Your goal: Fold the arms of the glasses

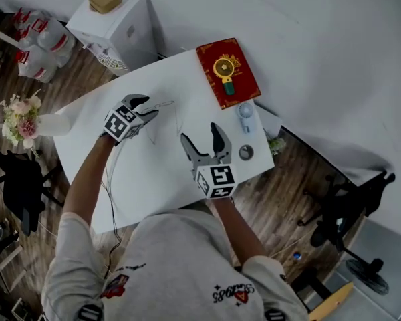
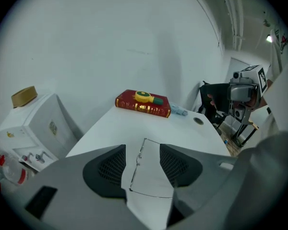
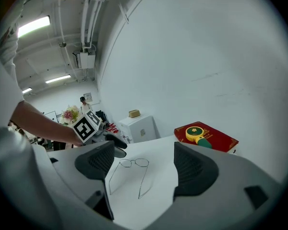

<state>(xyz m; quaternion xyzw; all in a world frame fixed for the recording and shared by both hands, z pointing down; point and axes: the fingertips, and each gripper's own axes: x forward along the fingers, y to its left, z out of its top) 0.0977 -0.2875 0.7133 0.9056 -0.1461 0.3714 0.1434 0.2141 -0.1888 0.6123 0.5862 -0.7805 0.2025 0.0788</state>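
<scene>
The glasses (image 1: pixel 163 103) lie flat on the white table (image 1: pixel 154 172) with both arms spread wide. The left gripper (image 1: pixel 149 105) angles down over the lens end, jaws apart with the thin frame between them, the pads not pressing it. The right gripper (image 1: pixel 200 134) hangs near the arm tips, released and empty. A red book (image 1: pixel 227 72) sits at the far edge.

white table (image 1: pixel 144 179): glasses (image 3: pixel 134 161), red book (image 1: pixel 246 79)

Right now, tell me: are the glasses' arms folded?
No. Both arms of the glasses stick straight out from the frame, open on the table.
</scene>
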